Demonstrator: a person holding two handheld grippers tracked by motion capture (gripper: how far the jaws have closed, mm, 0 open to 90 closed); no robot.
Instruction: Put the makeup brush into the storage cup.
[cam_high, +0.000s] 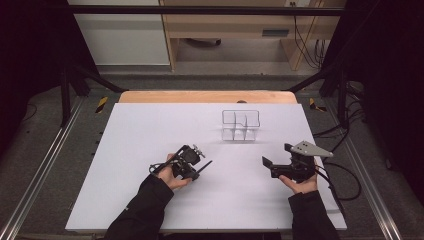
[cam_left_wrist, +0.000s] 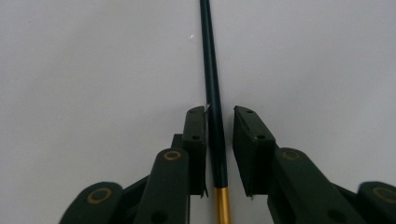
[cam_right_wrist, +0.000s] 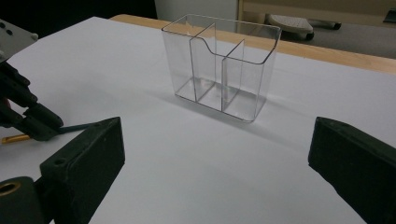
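We see the white bench (cam_high: 150, 150) first, then the clear divided organizer (cam_high: 241, 125) standing upright toward its twelve o'clock side. At our four o'clock the right gripper (cam_high: 270, 166) is held with jaws spread wide, carrying nothing. At our eight o'clock the left gripper (cam_high: 202, 167) has its jaws either side of a thin dark pen (cam_left_wrist: 212, 93); one touches it, the other sits apart, so no pinch yet. We judge it best to centre before squeezing.

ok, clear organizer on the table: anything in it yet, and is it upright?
Empty and upright. In the right gripper view the clear organizer stands on its base with its open top up, and the white table shows through all its compartments.
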